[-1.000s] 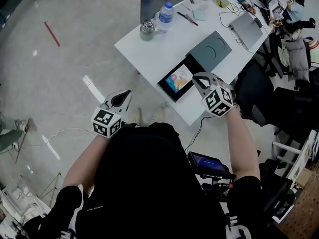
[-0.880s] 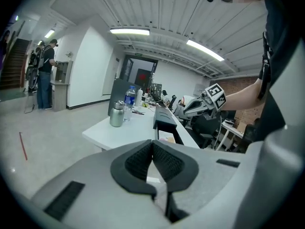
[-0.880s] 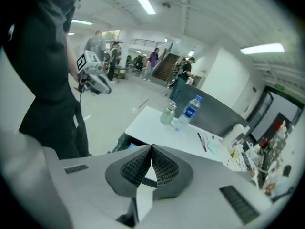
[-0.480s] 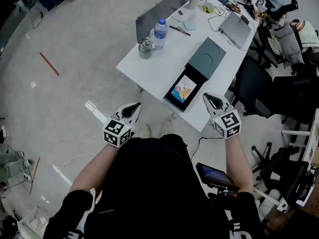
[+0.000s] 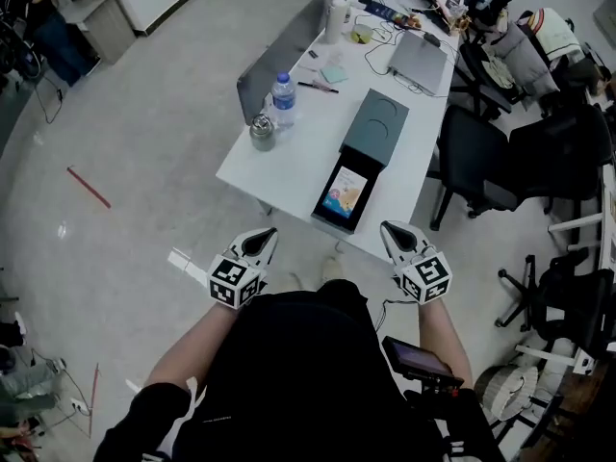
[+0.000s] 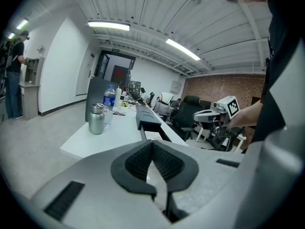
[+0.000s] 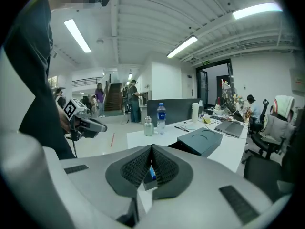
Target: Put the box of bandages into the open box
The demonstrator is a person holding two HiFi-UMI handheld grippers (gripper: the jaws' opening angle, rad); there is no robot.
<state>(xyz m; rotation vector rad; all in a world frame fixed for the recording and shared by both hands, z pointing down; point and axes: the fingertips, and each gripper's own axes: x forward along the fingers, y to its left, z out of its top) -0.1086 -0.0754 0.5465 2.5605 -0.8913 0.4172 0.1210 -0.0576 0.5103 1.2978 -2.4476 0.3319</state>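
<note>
Colourful cardboard bandage box [image 5: 348,191] is being seen inside the black open box [image 5: 330,220] at the white table's [image 5: 279,162] near edge; left gripper [image 5: 265,239] and right gripper [image 5: 391,231], pressed together and empty, are best being held clear.

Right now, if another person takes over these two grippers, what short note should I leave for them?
Left gripper: shut, empty, held short of the table's near edge.
Right gripper: shut, empty, also short of the table.
Things: the open box sits at the near edge of the white table. The box of bandages lies inside it. The grey lid lies directly behind the open box.
Done: the bandages are in the box.
Left: apparently nothing of this task; the lid is off.
</note>
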